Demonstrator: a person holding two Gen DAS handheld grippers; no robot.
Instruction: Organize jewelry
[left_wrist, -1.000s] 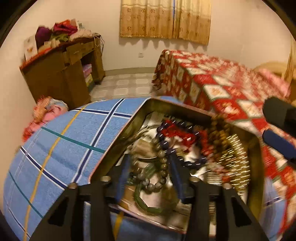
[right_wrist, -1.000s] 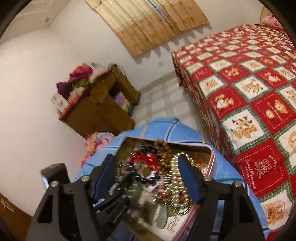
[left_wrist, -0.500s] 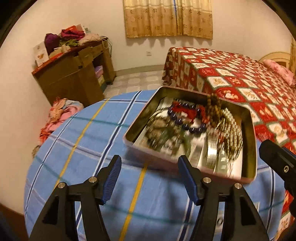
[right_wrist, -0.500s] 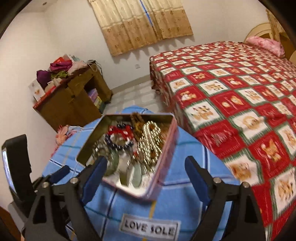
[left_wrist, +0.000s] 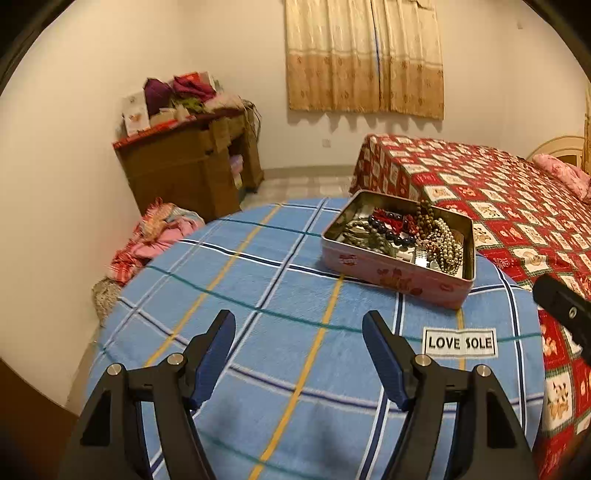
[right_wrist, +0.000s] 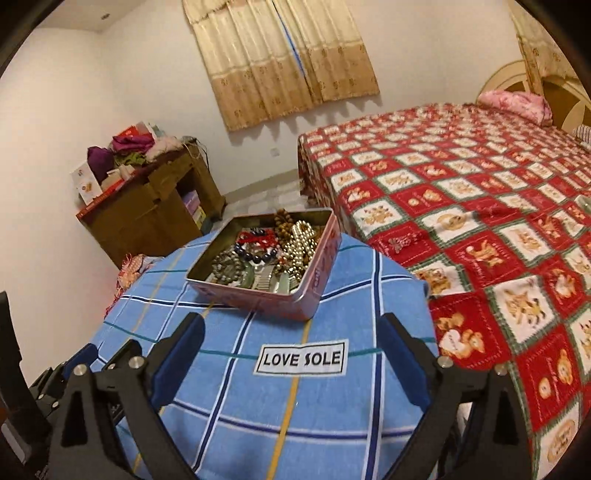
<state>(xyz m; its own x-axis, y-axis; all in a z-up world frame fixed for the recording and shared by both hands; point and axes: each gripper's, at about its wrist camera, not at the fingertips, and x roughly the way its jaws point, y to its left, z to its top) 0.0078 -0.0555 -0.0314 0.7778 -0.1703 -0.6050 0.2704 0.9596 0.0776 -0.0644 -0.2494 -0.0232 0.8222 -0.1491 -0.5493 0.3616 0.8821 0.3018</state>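
1. Now both have pulled back: left hand-held gripper (left_wrist: 298, 354) and right hand-held gripper (right_wrist: 291, 356), jaws just widened, empty
2. Jewelry tin (left_wrist: 397, 271) sits ahead on the surface (left_wrist: 258, 295), beads inside, so likely finished

We're looking from the left wrist, low over the blue checked cloth (left_wrist: 258, 280), facing the tin (left_wrist: 397, 275) set a little right of centre, the curtain (left_wrist: 365, 55) behind it. From the right wrist we face the same tin (right_wrist: 266, 295) nearer, centred, bed (right_wrist: 480, 221) to its right. Both views share tin, cloth, cabinet (left_wrist: 192, 166) and curtain.
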